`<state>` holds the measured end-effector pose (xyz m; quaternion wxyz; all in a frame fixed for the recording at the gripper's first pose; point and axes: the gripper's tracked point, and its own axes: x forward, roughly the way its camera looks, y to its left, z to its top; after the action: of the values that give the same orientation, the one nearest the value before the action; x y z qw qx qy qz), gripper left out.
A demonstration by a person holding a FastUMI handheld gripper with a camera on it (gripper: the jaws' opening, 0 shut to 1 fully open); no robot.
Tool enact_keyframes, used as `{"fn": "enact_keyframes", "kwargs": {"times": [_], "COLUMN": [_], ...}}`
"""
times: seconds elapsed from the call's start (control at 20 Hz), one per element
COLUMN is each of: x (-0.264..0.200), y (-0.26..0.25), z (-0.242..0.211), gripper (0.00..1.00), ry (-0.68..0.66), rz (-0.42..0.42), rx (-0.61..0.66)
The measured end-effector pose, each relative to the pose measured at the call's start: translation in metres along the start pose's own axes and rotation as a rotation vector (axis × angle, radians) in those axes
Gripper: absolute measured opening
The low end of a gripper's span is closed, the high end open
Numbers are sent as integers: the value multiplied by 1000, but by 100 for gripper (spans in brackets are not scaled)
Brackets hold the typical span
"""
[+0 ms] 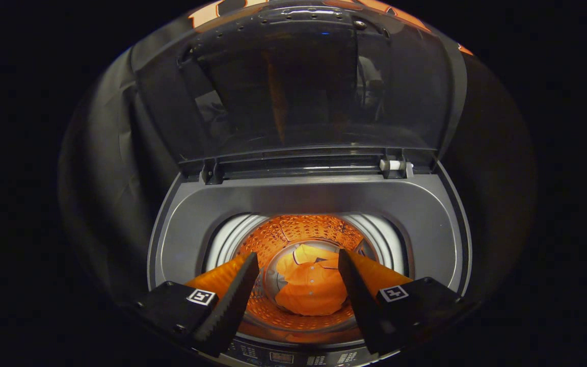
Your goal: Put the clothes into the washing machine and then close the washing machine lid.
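Gripper (298,265) fingers hang spread and empty over the shirt (311,290) in the drum; lid (293,86) may slam if nudged carelessly.

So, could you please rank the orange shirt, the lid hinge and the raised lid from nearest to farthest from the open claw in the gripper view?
1. Orange shirt, in the drum below.
2. Lid hinge, beyond the opening.
3. Raised lid, farthest back.

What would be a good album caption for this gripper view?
Open gripper poised over the grey top-loading washing machine, orange garment in its drum, transparent lid raised.
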<state>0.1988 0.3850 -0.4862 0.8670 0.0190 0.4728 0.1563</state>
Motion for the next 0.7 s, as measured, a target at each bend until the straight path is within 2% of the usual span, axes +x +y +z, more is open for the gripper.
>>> {"fn": "enact_keyframes", "kwargs": {"times": [0.3,0.7], "x": [-29,-137], "y": [11,25], "z": [24,124], "gripper": [100,100], "ry": [-131,-459], "rz": [35,42], "rx": [-9,-47]}}
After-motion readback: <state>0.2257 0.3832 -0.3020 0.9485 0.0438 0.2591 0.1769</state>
